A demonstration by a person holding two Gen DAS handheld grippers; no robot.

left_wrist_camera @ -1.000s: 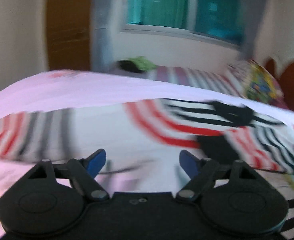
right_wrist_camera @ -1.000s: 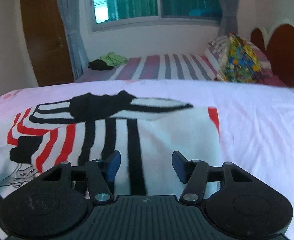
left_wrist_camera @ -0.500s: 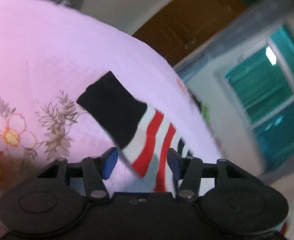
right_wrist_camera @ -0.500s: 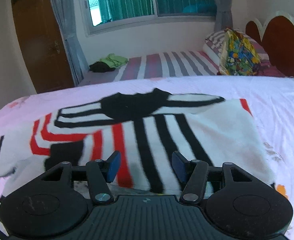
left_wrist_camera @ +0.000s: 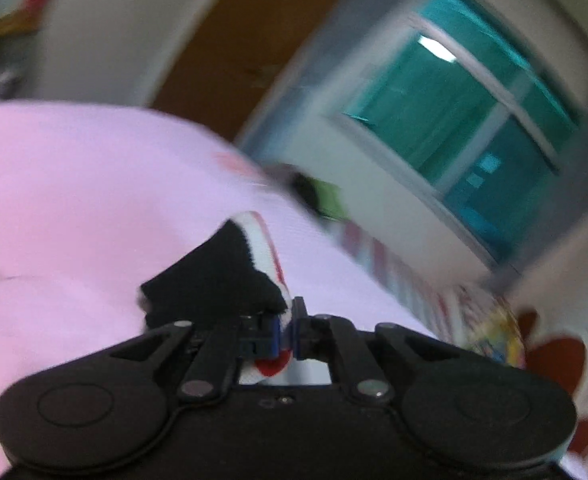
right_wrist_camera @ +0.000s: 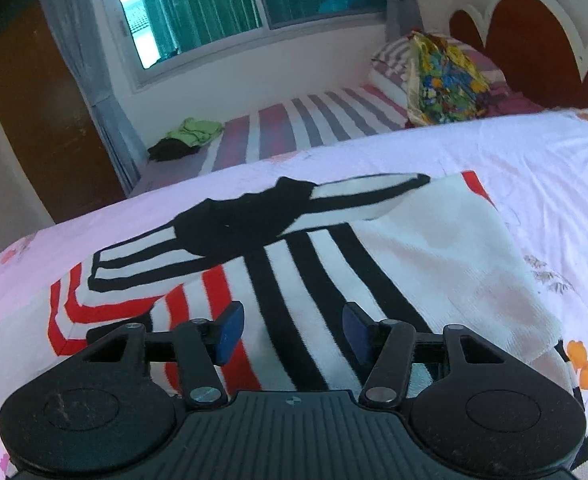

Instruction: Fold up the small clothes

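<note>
The white knitted small garment with black and red stripes and black cuffs [right_wrist_camera: 302,264] lies spread on the pink floral bed sheet [right_wrist_camera: 542,168], directly ahead of and partly under the right hand-held gripper [right_wrist_camera: 292,326]. Its black-cuffed sleeve is folded across the top of the body, beyond the fingertips, and a plain white panel lies ahead and to the right of that gripper. The right hand-held gripper stands wide apart, its blue pads [right_wrist_camera: 227,332] hovering over the striped fabric with nothing between them.

In the left wrist view, which is tilted and blurred, the left hand-held gripper [left_wrist_camera: 287,338] is pinched narrow on a piece of the same garment [left_wrist_camera: 229,276]: red and white fabric shows between the blue pads, and a black cuff end sticks up just ahead and to the left of them, over the pink sheet.

Farther ahead of the right gripper lies a second bed with a purple-and-white striped cover [right_wrist_camera: 294,128], a green and black pile of cloth [right_wrist_camera: 185,140] on its left end, a colourful patterned pillow [right_wrist_camera: 446,80] on its right, and a teal-curtained window [right_wrist_camera: 253,0] behind.
</note>
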